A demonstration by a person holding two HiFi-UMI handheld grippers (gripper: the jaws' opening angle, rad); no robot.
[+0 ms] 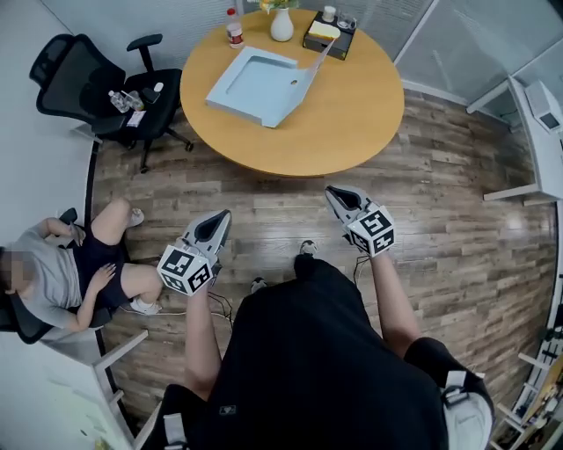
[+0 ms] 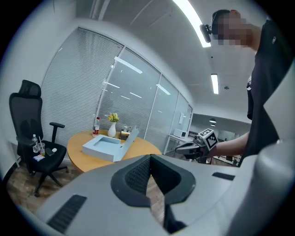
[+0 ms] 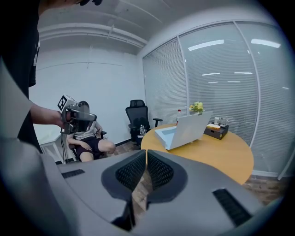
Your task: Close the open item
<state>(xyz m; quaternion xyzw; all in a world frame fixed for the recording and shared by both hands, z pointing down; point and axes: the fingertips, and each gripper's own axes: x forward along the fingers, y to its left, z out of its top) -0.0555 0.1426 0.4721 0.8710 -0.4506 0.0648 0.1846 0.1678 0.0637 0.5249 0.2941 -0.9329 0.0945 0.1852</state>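
A pale blue flat box (image 1: 253, 88) lies open on the round wooden table (image 1: 352, 123), its lid (image 1: 317, 63) standing up at its right side. The left gripper view also shows the box (image 2: 105, 146), and the right gripper view shows the box (image 3: 180, 131) from the lid side. My left gripper (image 1: 220, 217) and right gripper (image 1: 335, 192) hover over the wooden floor, well short of the table's near edge. Both point toward the table with jaws shut and nothing in them. From its own camera the left gripper (image 2: 150, 156) has its pads together, as does the right gripper (image 3: 146, 152).
A white vase (image 1: 281, 25), a red-capped bottle (image 1: 234, 29) and a black tray (image 1: 329, 37) stand at the table's far edge. A black office chair (image 1: 97, 88) holding bottles stands to the left. A seated person (image 1: 79, 272) is at the near left. A white desk (image 1: 545, 141) lines the right.
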